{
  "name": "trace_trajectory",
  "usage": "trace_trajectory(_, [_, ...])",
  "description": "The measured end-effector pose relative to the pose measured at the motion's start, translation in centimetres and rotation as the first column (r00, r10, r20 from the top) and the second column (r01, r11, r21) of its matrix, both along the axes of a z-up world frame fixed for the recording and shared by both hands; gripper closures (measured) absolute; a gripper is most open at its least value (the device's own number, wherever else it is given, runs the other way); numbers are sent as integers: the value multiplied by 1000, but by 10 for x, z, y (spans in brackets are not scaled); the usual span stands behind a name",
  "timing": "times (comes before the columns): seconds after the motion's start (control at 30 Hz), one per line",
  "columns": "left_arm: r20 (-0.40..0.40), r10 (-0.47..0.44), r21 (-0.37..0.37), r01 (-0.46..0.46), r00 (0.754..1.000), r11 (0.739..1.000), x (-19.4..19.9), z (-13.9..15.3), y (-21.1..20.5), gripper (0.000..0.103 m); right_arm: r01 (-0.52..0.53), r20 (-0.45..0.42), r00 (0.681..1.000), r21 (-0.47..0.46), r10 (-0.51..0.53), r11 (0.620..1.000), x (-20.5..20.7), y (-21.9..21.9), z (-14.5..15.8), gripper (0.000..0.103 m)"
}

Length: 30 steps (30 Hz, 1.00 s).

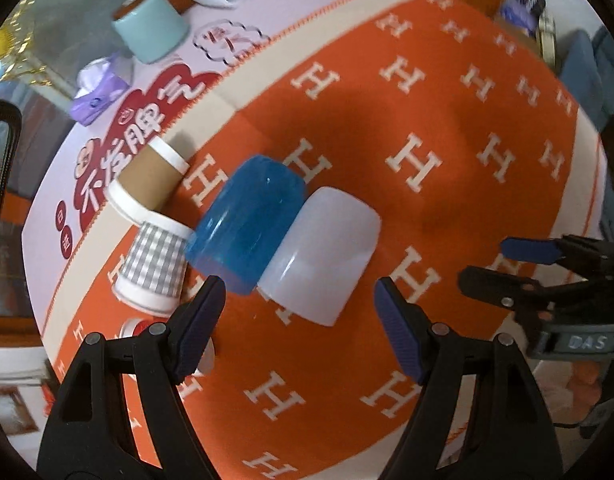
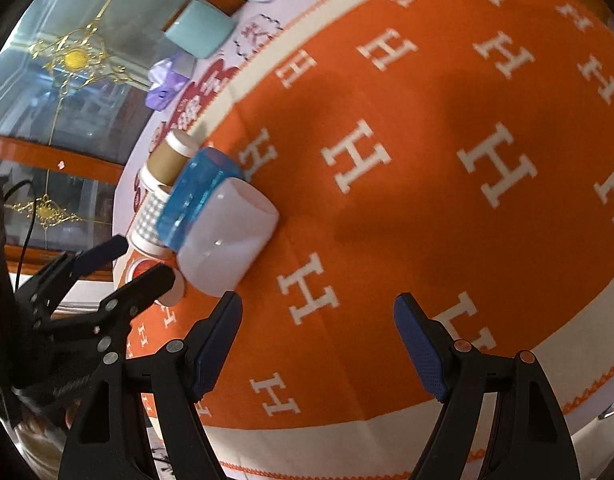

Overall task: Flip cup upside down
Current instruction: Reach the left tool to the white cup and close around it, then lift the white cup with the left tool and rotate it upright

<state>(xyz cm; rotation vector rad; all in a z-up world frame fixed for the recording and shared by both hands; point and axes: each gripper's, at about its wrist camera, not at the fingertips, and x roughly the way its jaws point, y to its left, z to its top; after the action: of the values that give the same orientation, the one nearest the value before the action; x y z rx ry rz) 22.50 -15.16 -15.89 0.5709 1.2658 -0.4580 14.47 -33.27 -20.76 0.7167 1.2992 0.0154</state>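
Both tongs stand apart, clamping nothing. The left gripper (image 1: 299,320) fronts the translucent white plastic cup (image 1: 323,256), which touches a blue plastic cup (image 1: 247,224) toward the orange cloth's (image 1: 387,128) left edge; the right gripper (image 2: 319,344) idles nearby, probably pre-grasp.

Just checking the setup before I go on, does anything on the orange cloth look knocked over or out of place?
Nothing spilled or broken. The blue cup, white cup, checked paper cup and brown-sleeved cup huddle together in a row. Both claws are open and empty.
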Motion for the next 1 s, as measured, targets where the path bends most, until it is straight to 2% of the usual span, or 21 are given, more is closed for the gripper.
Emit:
trace_trajectory(0.17, [-47,-83,62,85,995,994,6,-26,-13,28,8,-34,999,5,-7,1000,0,-6,-17,23])
trace_trajectory(0.53, [-47,-207,216,212,977,953,1,-67,-41,29,7,-67,998,20,-6,1000,-2,-14,-34,23])
trace_trajectory(0.8, [-31,-220,301,219,975,928,0,-94,-51,40,11,-63,998,15,-10,1000,-7,-22,-35,23])
trace_trajectory(1.0, [-16,-168,262,167,986,951,-2,-87,-48,41,15,-63,998,6,-14,1000,-9,-27,-33,23])
